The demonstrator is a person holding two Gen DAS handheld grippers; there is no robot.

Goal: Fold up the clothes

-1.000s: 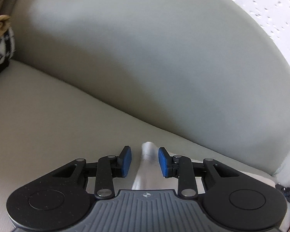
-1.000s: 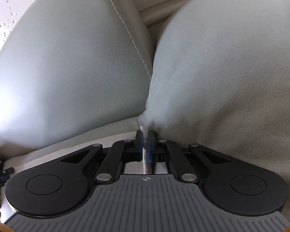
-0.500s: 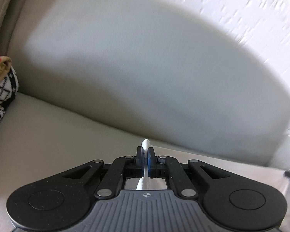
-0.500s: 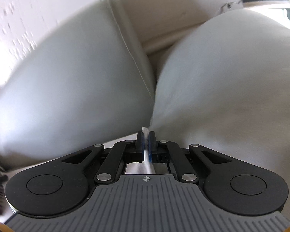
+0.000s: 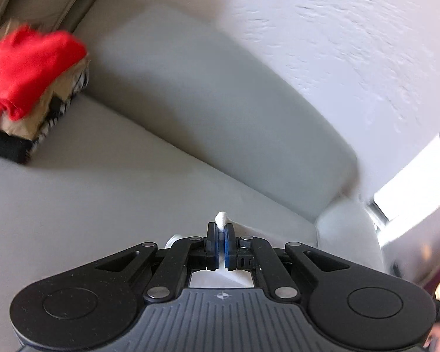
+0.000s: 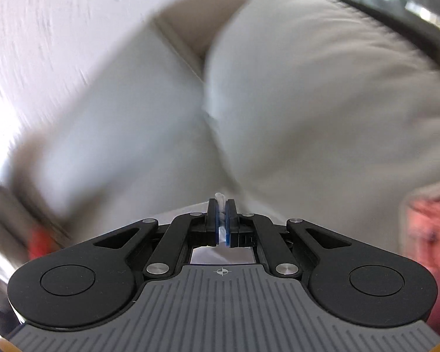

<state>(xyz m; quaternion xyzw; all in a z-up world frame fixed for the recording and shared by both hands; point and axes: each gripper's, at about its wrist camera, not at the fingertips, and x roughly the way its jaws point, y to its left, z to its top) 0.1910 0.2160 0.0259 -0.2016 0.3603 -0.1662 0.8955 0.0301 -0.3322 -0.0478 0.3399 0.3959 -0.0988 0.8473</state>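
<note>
My left gripper (image 5: 220, 230) is shut on a fold of a white garment (image 5: 221, 218), whose tip pokes out above the blue pads; more of the cloth shows under the jaws. My right gripper (image 6: 221, 208) is shut on another fold of the same white garment (image 6: 220, 197). Both are raised above the grey sofa seat (image 5: 88, 182). Most of the garment is hidden below the grippers. The right wrist view is blurred by motion.
A pile of clothes with a red piece (image 5: 23, 70) on top lies at the far left of the seat. The sofa back cushion (image 5: 220, 111) and a white textured wall (image 5: 352, 44) are ahead. Two grey cushions (image 6: 322, 102) fill the right wrist view.
My left gripper closed on the white garment. Both grippers then rose and tilted upward with the cloth, so the wall and the clothes pile came into view.
</note>
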